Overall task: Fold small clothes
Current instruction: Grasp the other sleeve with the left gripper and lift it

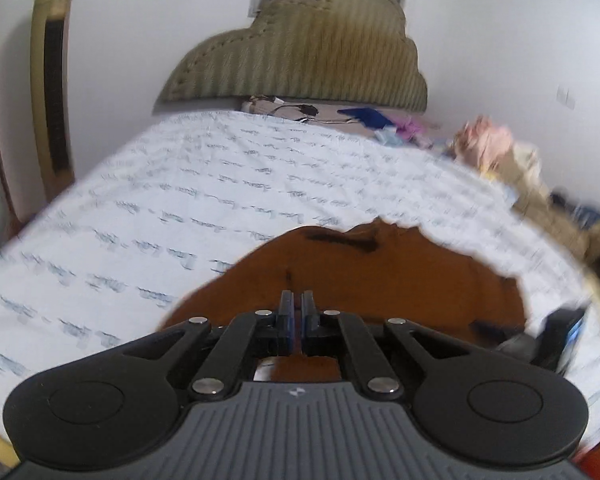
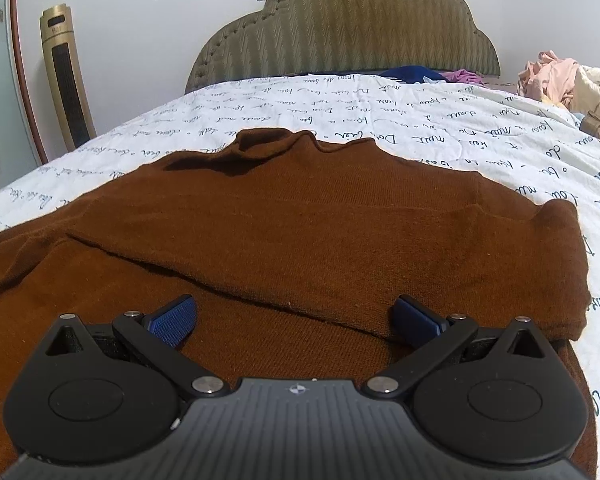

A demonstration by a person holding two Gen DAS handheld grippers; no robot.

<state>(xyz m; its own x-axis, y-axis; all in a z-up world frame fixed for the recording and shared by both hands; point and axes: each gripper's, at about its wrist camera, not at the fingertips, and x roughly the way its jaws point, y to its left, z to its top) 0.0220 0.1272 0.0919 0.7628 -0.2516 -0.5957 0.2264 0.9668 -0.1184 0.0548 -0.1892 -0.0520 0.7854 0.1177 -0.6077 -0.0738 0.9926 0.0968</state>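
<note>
Left view motion-blurred, left tool pinched on brown sweater; right tool wide, angled down over it.

You are looking at: a rust-brown sweater ahead of your black right gripper with blue pads; beyond it, a white bedsheet showing dark handwriting print; farther ahead, an olive zigzag-patterned headboard.

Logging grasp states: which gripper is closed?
The left gripper, pads together over the brown sweater; the right gripper gapes wide.
</note>
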